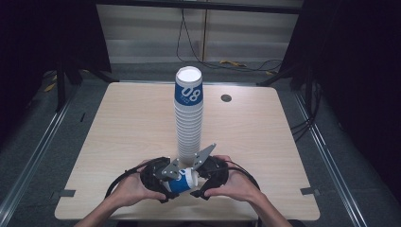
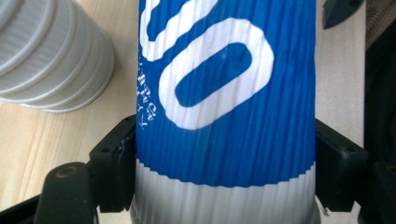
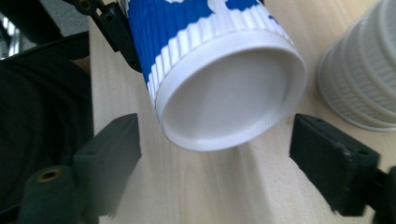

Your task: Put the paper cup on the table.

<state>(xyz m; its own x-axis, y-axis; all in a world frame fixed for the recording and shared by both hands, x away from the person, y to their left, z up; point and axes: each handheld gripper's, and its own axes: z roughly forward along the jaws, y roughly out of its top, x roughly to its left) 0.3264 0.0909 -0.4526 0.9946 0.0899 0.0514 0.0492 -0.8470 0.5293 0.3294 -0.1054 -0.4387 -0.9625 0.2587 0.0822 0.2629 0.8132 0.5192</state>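
Blue-and-white ribbed paper cup [image 1: 183, 180] lies sideways just above the table [image 1: 118, 142], clamped in our left gripper [image 2: 224, 163], beside the tall cup stack [image 1: 189, 118]. Our right gripper [image 3: 215, 163] gapes wide around its base, untouching. Squeeze hard and we crush it; swing carelessly and we topple the stack.

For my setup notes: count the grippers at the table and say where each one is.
2. The left gripper is at the near table edge, fingers clamped on the lying blue cup. The right gripper faces it, fingers open around the cup's base.
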